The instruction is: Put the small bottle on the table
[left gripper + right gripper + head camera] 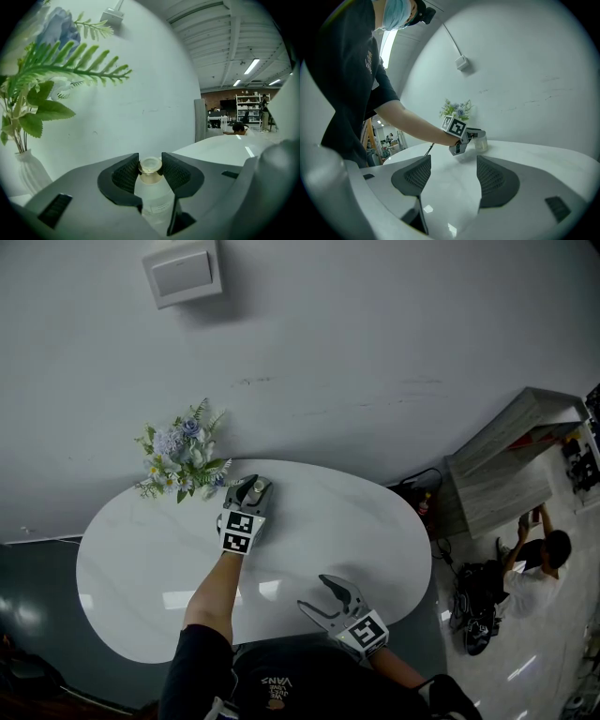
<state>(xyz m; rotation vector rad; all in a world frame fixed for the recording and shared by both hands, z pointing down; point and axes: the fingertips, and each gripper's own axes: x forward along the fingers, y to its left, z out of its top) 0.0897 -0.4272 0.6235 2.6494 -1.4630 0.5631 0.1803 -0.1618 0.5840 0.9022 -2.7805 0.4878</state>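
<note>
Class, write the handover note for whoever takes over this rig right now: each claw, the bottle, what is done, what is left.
Left claw: shut on the bottle, pads at its neck, bottle upright.
Right claw: open and empty, over the near edge of the table.
Bottle: at the far side of the table, beside the flowers. I cannot tell whether its base touches the top.
Done: the bottle is at its spot over the table.
Left: set it down if it is not down yet, open the left claw, draw it away.
</note>
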